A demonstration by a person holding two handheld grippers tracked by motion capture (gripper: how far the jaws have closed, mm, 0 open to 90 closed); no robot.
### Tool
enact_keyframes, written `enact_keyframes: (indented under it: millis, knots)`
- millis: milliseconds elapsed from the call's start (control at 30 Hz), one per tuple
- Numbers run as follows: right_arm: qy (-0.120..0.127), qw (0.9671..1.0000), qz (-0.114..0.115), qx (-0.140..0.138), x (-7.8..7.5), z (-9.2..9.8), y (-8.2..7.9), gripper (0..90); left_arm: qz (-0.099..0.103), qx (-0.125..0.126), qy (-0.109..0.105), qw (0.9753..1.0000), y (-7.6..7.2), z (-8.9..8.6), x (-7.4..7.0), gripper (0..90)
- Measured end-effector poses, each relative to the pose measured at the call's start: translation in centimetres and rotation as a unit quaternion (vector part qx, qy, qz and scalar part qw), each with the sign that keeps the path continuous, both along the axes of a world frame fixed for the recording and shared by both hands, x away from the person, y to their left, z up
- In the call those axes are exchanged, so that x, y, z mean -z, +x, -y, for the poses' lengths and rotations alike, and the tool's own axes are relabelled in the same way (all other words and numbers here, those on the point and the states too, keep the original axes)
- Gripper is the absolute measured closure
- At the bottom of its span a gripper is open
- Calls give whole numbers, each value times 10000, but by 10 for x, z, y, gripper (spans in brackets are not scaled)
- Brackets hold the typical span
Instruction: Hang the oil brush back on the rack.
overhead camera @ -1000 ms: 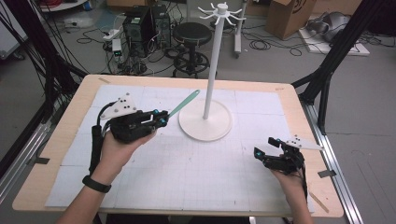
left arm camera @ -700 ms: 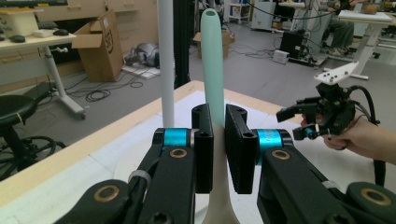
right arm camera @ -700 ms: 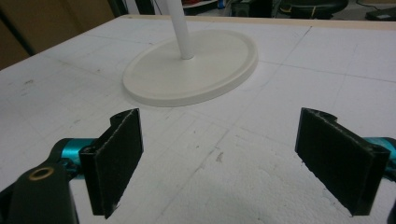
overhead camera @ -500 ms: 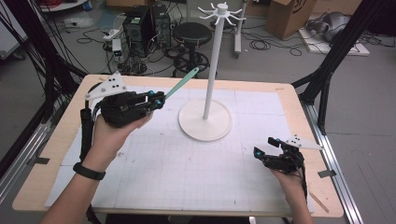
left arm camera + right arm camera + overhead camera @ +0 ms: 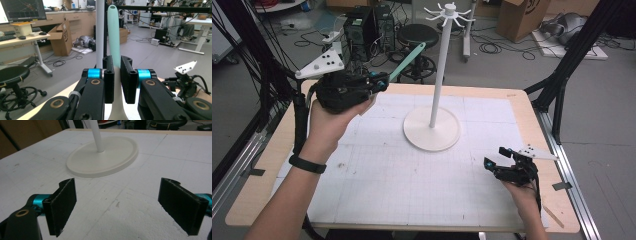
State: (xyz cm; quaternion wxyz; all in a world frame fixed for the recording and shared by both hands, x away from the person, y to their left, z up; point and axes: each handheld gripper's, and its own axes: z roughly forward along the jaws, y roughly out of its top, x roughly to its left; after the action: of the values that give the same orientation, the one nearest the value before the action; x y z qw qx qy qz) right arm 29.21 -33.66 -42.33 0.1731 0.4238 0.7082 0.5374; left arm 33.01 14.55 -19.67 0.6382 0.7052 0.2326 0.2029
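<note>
Above the table's far-left corner, the left gripper has its fingers clamped on the mint spatula; the right gripper rests with fingers apart. A swing could knock the hanging stand.

Lower end of the long mint-green plastic handle hidden between the left tongs' black jaws, white metal stand pole cut off by the top edge in the right gripper view, its round base partly unseen in the left gripper view, right tongs cropped at the bottom.
</note>
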Motion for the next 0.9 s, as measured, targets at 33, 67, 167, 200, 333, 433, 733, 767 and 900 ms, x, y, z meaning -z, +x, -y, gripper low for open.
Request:
enact_keyframes:
  millis: [33,67,167,200,333,433,733,767,900]
  knots:
    - [3,10000,3,-1,0,0,0,141,-9,5,-43,10000,1,0,-2,823]
    - [11,10000,10,-15,0,0,0,141,-11,13,-52,10000,2,0,-4,822]
    - [12,10000,7,-18,0,0,0,141,24,-4,-38,10000,4,1,-9,822]
    - [15,10000,2,-14,0,0,0,141,46,-5,-69,10000,4,2,-10,823]
    - [13,10000,13,-15,0,0,0,141,79,23,-96,9999,6,8,-15,823]
    - [17,10000,14,-17,0,1,0,141,103,65,-91,9999,7,14,-16,822]
    - [24,10000,16,-24,0,1,0,141,145,57,-93,9998,10,25,-24,823]
    - [26,10000,18,-26,0,1,0,141,155,77,-87,9998,10,26,-25,822]
    - [42,10000,17,-22,0,1,0,141,162,90,-82,9998,12,31,-28,823]
